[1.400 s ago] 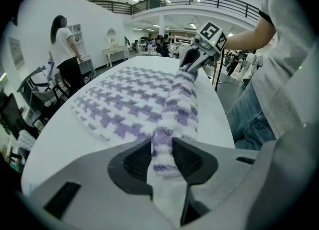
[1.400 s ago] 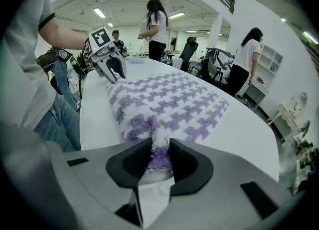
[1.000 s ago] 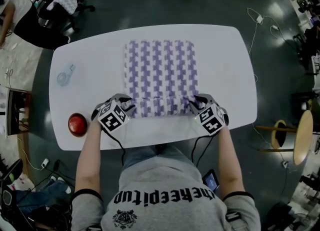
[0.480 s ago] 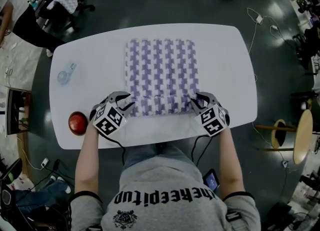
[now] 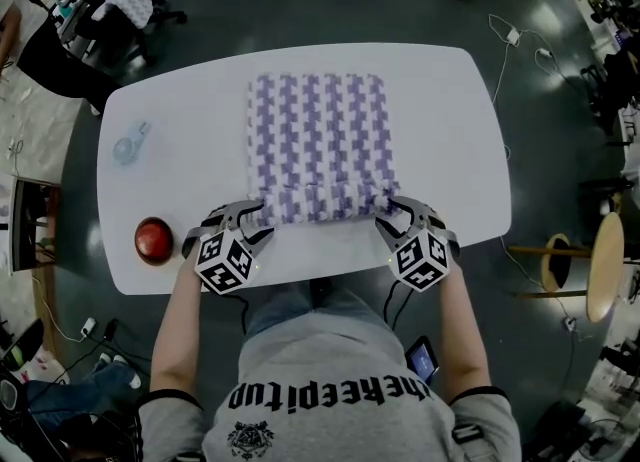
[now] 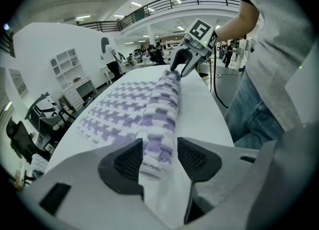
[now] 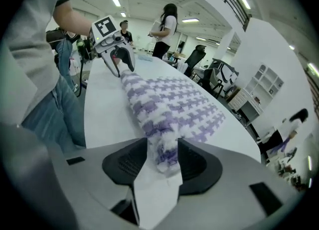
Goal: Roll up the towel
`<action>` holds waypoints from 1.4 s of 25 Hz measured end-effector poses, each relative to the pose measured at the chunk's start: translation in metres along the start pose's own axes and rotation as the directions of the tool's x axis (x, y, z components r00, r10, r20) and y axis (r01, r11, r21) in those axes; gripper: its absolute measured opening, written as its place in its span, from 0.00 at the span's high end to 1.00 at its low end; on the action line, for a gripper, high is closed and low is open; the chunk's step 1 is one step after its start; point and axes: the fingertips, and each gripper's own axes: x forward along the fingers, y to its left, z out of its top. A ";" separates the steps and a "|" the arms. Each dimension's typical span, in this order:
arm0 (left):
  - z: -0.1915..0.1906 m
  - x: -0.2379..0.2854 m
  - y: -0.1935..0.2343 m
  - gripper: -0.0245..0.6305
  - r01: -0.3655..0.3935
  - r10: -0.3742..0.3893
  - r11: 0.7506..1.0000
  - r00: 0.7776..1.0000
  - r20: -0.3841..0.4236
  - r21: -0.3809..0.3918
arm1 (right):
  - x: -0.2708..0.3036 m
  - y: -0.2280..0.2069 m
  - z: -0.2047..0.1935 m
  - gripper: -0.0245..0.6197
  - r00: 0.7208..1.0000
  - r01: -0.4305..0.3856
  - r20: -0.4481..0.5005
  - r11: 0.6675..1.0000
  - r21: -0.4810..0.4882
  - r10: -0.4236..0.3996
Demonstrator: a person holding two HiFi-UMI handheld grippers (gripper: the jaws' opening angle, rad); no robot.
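- The towel is white with a purple stepped check. It is spread over the middle of the desk, from just short of the far edge toward the near edge.
- Its near end is wound into a low, fluffy roll that lies parallel to the desk's near edge. The rest is laid flat behind it.
- The left tool is placed at the roll's left end and the right tool at its right end.
- Both tools are released. Their jaws have just been opening, and each end of the roll is seen between parted pads without being squeezed.
- Compared with a second ago, both tools are drawn back toward the desk's near edge.
- A red round object is seen by the desk's near left corner, well apart from the towel.
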 end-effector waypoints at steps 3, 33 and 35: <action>-0.010 0.010 -0.013 0.62 0.000 0.001 1.000 0.999 -0.036 0.025 | 0.010 0.012 -0.020 0.67 0.998 0.009 -0.058 0.997 -0.074 -0.014; -0.022 0.011 -0.012 0.70 0.077 -0.078 0.997 0.992 -0.100 -0.007 | 0.020 0.014 -0.029 0.84 0.986 -0.078 -0.154 0.993 -0.094 0.063; -0.023 0.006 -0.022 0.70 0.107 -0.108 0.994 0.989 -0.102 -0.015 | 0.013 0.023 -0.032 0.84 0.984 -0.104 -0.156 0.991 -0.082 0.090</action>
